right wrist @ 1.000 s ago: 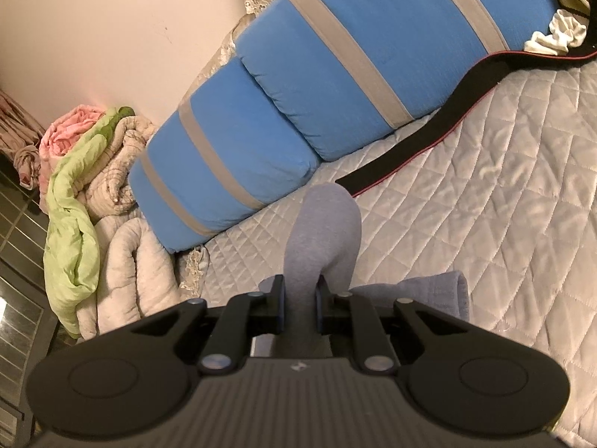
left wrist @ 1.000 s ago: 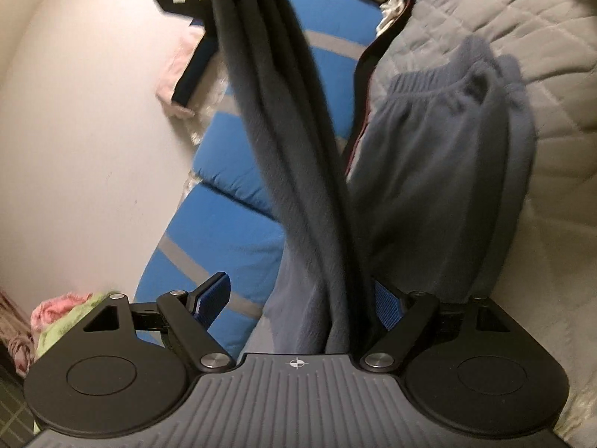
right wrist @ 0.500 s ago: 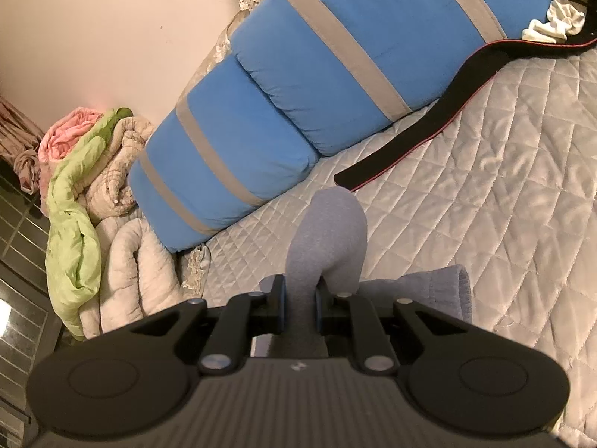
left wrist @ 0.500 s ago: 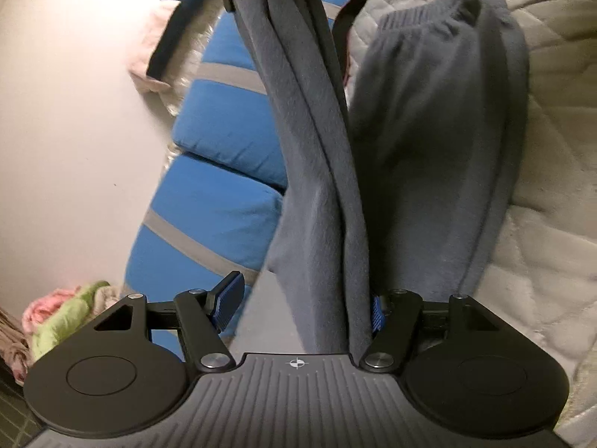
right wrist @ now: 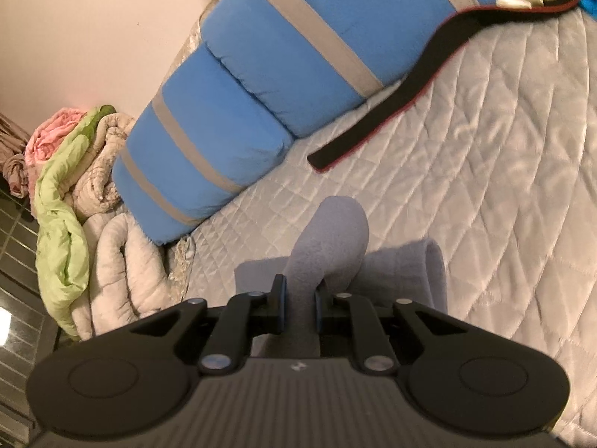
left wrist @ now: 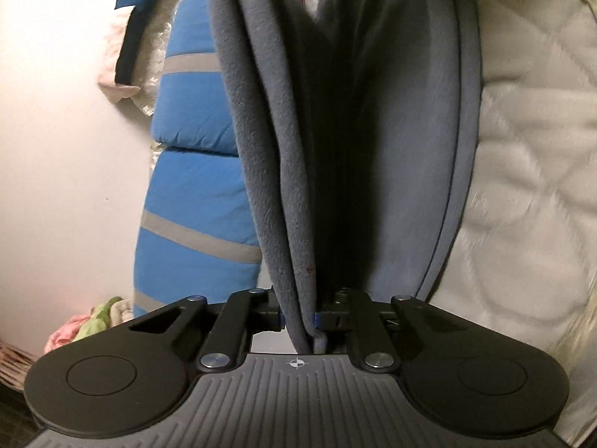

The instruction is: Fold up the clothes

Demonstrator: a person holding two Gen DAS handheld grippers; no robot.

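The left gripper (left wrist: pixel 300 317) has just been closing, and its jaws now pinch a doubled fold of the grey fleece garment (left wrist: pixel 276 171). The cloth rises from between the blue pads as a taut band and runs out of the top of the left wrist view. The rest of the garment (left wrist: pixel 403 142) lies just to the right of that band, on the quilt (left wrist: pixel 530 194); at its top there seems to be a ribbed waistband, though the view there is dark and cut off.

The right gripper (right wrist: pixel 299 304) is clamped on another fold of the same grey cloth (paler in this light), which bulges up in a rounded loop (right wrist: pixel 332 235) just past the fingertips. More of the cloth lies on the quilt (right wrist: pixel 485 149) on either side of the jaws.

Beyond it, blue pillows (right wrist: pixel 238 123) with grey stripes line the wall (right wrist: pixel 93 30), a black strap (right wrist: pixel 403 104) lies across the quilt beside them, and bundled bedding (right wrist: pixel 74 194) is piled at the left.
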